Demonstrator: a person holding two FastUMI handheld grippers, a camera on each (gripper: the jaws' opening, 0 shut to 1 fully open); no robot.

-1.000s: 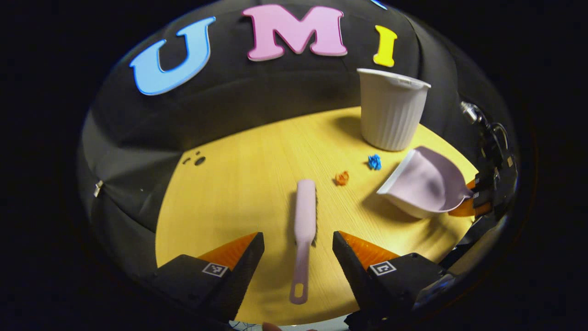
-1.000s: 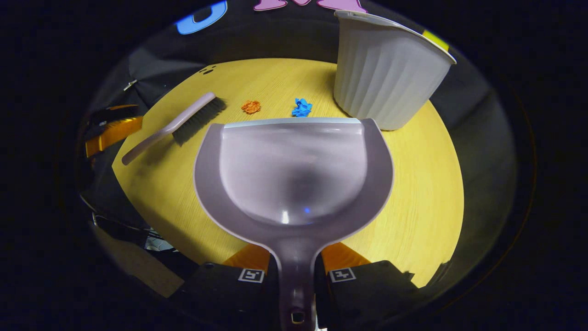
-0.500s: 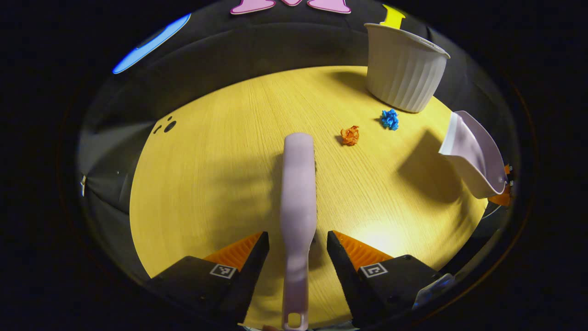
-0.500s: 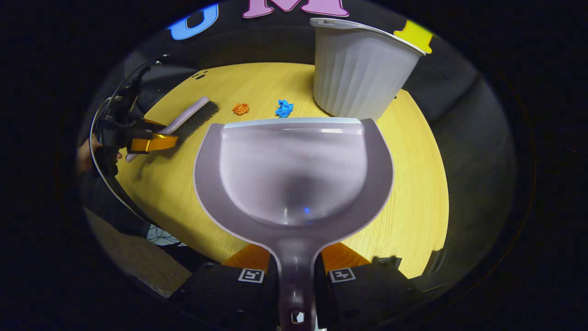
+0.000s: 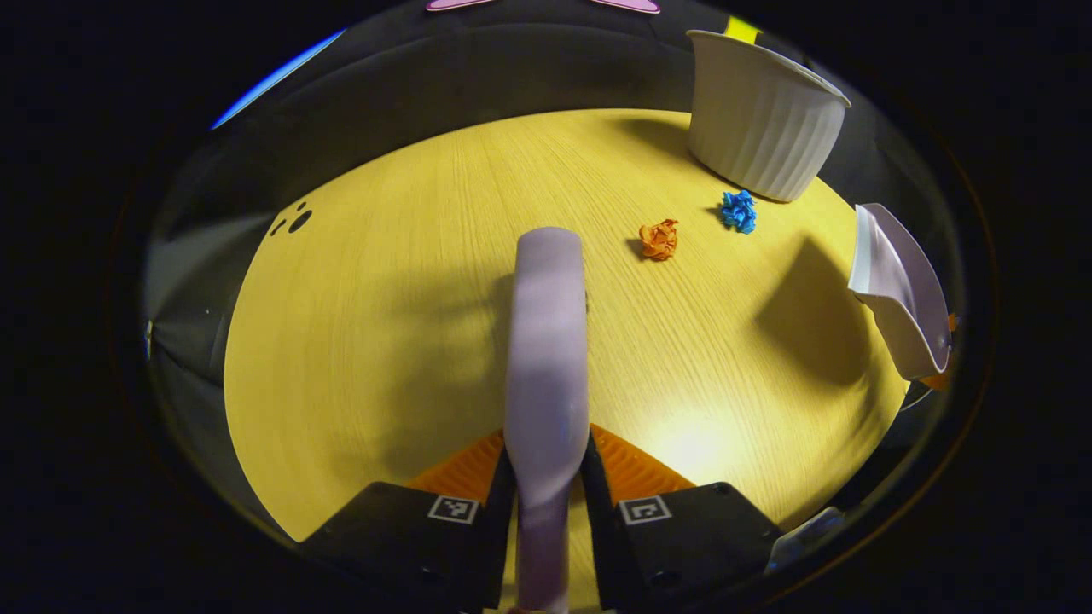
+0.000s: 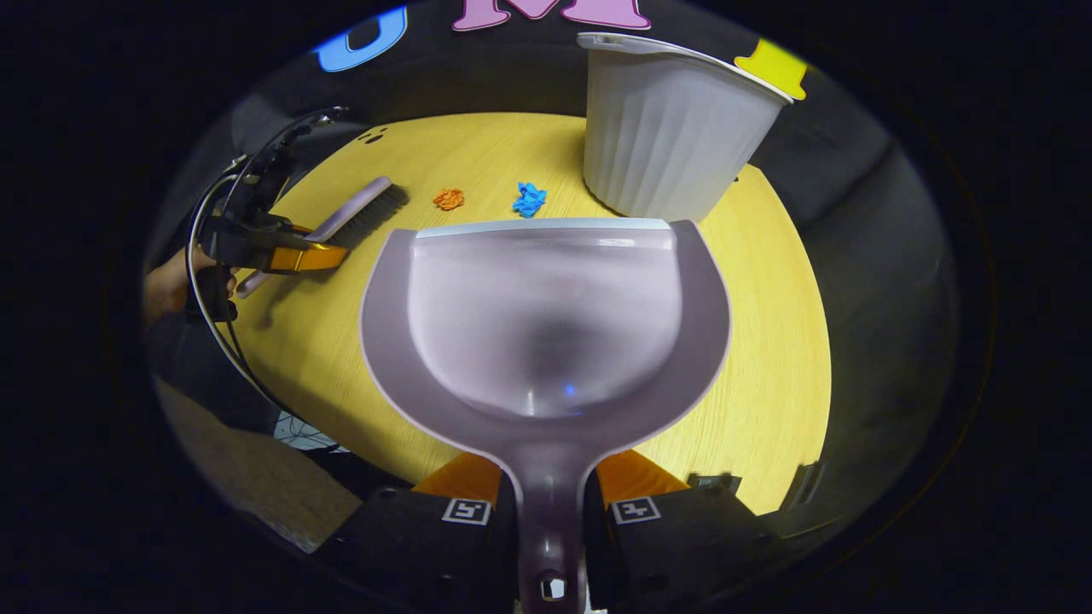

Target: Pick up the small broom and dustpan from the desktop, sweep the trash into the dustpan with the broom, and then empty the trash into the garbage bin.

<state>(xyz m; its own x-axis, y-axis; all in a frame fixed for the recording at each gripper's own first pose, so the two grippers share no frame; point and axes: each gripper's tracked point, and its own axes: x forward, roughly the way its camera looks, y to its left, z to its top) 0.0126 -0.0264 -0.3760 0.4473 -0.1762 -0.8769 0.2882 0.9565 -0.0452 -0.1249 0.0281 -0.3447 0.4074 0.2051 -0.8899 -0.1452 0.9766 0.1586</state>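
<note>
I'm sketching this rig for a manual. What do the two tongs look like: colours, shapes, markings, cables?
Both tongs are alike: two black, blocky bodies, each bearing a small white square tag with a black pattern, tipped with orange wedge-shaped pads that are ribbed. In the right gripper view, the left tongs show from the side: a black body, an orange finger, and thin black cables looping behind it, with a hand holding it.

Glowing warm and bright on the yellow tabletop (image 5: 409,281), with a glare patch sitting near the lower right of the left gripper view and dark cloth beyond falling off into dimness. Casting soft shadows left of the broom (image 5: 546,341) and under the raised dustpan (image 5: 900,290), suggesting light coming from above. Bending strongly at the round edges in both views, and blurring the near dustpan bowl (image 6: 546,315) and broom handle.
</note>
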